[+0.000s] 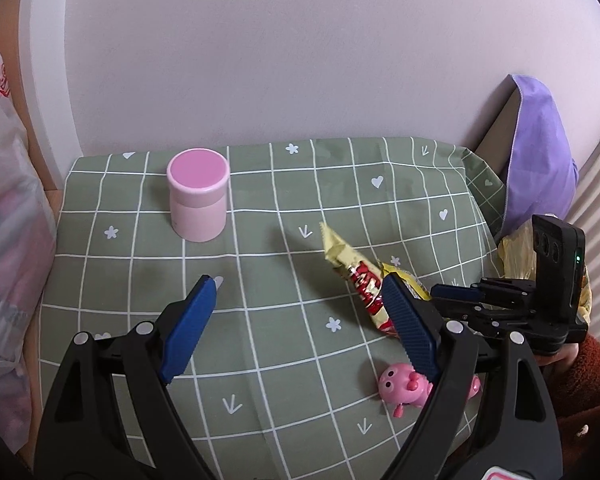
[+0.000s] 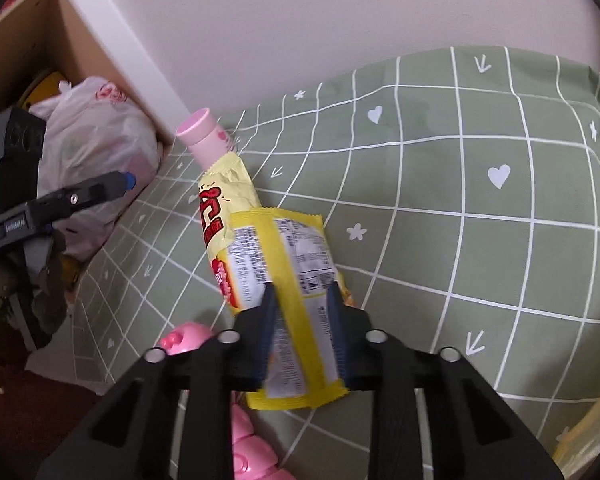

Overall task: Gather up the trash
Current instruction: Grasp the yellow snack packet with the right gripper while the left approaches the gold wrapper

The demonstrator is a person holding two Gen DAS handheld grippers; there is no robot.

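The right hand-held gripper (image 2: 300, 300) is clamped on a yellow wrapper (image 2: 292, 280), its blue pads pressing both sides at the near end. At the gripper's 7 o'clock lies a pink toy (image 2: 184, 336). A second wrapper (image 2: 220, 208), pale yellow with red print, lies under the first, reaching toward 11 o'clock on the green checked surface (image 2: 480, 220). The left hand-held gripper (image 1: 300, 284) hangs wide with nothing between its pads. Farther off, at its 11 o'clock, stands a pink jar (image 1: 198, 196).
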